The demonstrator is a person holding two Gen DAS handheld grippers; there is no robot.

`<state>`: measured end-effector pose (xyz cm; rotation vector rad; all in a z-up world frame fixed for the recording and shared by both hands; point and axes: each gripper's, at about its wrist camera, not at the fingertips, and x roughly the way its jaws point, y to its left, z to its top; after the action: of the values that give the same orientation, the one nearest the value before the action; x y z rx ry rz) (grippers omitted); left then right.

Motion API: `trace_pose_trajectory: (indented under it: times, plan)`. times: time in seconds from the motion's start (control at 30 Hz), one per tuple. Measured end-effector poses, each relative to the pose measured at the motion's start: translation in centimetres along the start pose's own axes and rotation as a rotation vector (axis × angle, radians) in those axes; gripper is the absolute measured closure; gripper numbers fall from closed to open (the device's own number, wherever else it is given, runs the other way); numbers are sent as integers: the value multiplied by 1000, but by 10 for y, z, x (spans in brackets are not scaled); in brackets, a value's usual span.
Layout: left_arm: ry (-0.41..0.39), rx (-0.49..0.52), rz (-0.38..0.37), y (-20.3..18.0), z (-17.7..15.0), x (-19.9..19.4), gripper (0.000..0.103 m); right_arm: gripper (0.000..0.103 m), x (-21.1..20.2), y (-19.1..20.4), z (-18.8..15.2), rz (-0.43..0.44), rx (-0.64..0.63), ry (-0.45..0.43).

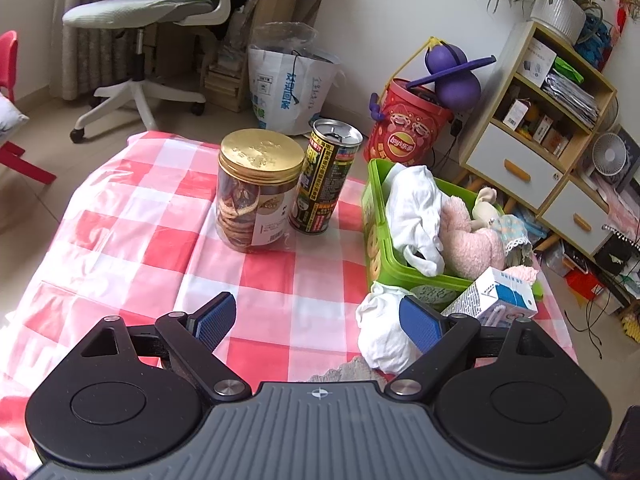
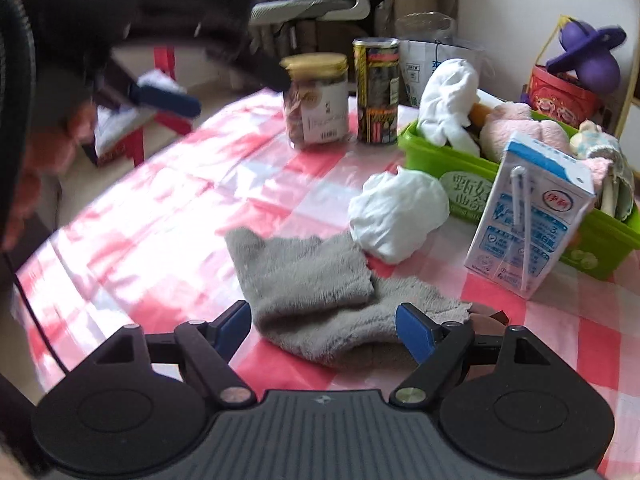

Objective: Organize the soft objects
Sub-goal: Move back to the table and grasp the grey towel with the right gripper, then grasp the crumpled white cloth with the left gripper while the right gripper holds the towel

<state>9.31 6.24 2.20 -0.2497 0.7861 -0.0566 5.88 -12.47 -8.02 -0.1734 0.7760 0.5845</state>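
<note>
Hovering over the checked table (image 1: 132, 236), left gripper (image 1: 318, 322) spread wide, gripping nothing, white cloth (image 1: 382, 332) lying at three o'clock. Right gripper (image 2: 322, 334) straddling the grey towel (image 2: 316, 292), seemingly not pinching it; green basket (image 2: 436, 156) sitting at two o'clock.

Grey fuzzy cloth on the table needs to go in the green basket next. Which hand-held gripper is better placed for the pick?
Right. The right hand-held gripper has open jaws straddling the grey cloth, aimed down at it. The left hand-held gripper is open over bare tablecloth beside the white bundle; only the cloth's edge shows there. The green basket sits just beyond.
</note>
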Motion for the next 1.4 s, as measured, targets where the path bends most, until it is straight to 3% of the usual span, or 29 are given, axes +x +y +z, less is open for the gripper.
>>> trace_pose_trajectory:
  times: [0.13,0.27,0.3,0.6,0.83,1.03,1.4]
  plan:
    - [7,8,-5,-2,-1,2,16,72,11,7,-6,-45,-50,13]
    - [21,9,-5,-3,-2,4,16,100,15,6,-8,-75,-58,14]
    - [25,8,-3,-3,-3,6,16,103,15,4,-8,-84,-62,10]
    - [93,-36,-26,-1,-5,18,16,103,-17,-5,-1,-69,-22,-47]
    - [107,-62,-51,-4,-5,21,16,103,-95,-24,19,-9,147,-288]
    - [127,-120,-65,-6,-7,30,16,103,-134,-40,15,-41,271,-391]
    - [119,-55,-63,-43,-16,63,17,103,-175,-66,2,-166,451,-472]
